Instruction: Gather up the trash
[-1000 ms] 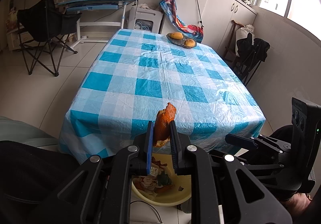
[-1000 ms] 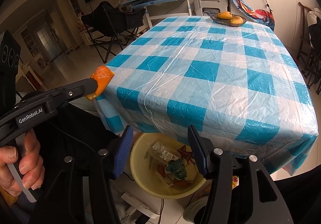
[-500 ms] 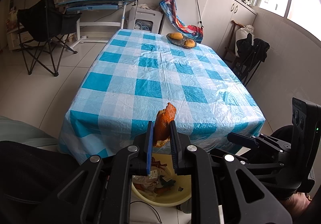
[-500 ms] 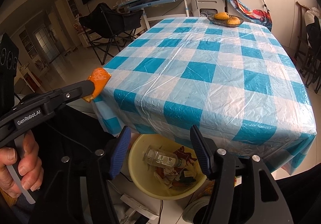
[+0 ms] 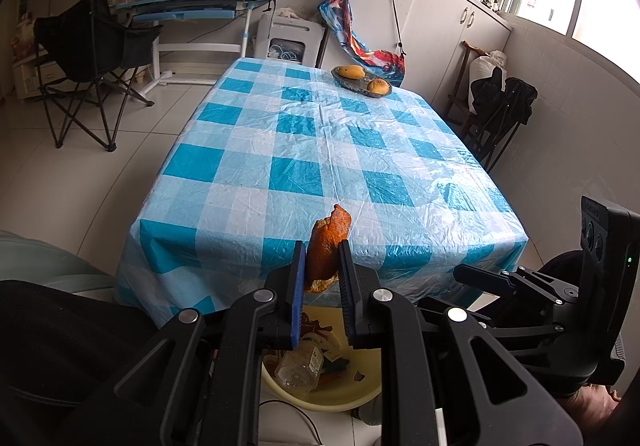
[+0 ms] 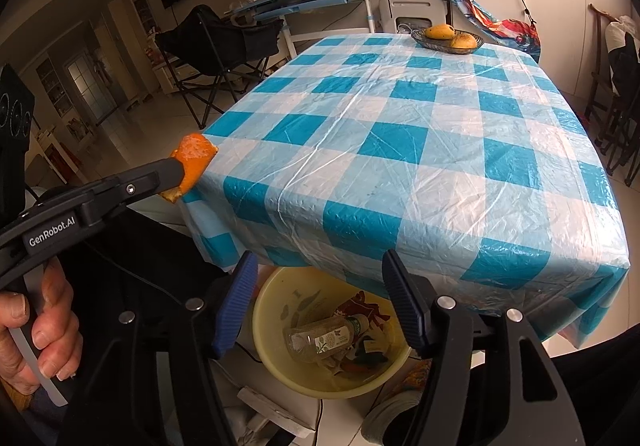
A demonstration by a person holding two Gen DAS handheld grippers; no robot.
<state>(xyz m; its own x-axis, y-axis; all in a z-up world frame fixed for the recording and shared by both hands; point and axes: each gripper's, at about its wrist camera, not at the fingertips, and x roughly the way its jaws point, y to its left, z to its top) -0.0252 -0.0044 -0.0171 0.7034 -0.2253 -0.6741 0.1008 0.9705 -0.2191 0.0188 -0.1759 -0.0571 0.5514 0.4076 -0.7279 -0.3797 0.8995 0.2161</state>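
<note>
My left gripper (image 5: 322, 270) is shut on an orange peel (image 5: 327, 246), held upright in front of the near edge of the table (image 5: 320, 150). The peel also shows in the right wrist view (image 6: 191, 162), clamped at the left gripper's tip. A yellow basin (image 6: 276, 350) sits on the floor under the table edge, holding a clear plastic bottle (image 6: 324, 336) and scraps; it also shows in the left wrist view (image 5: 352, 394). My right gripper (image 6: 318, 302) is open and empty above the basin.
The table has a blue and white checked plastic cloth. A bowl with two mangoes (image 5: 362, 80) stands at its far end. A black folding chair (image 5: 86, 58) is at the left, another chair (image 5: 500, 106) at the right, cupboards behind.
The plastic bottle has dropped from between the right gripper's fingers and now lies in the basin. The right gripper moved slightly. The left gripper still holds the peel in the same place.
</note>
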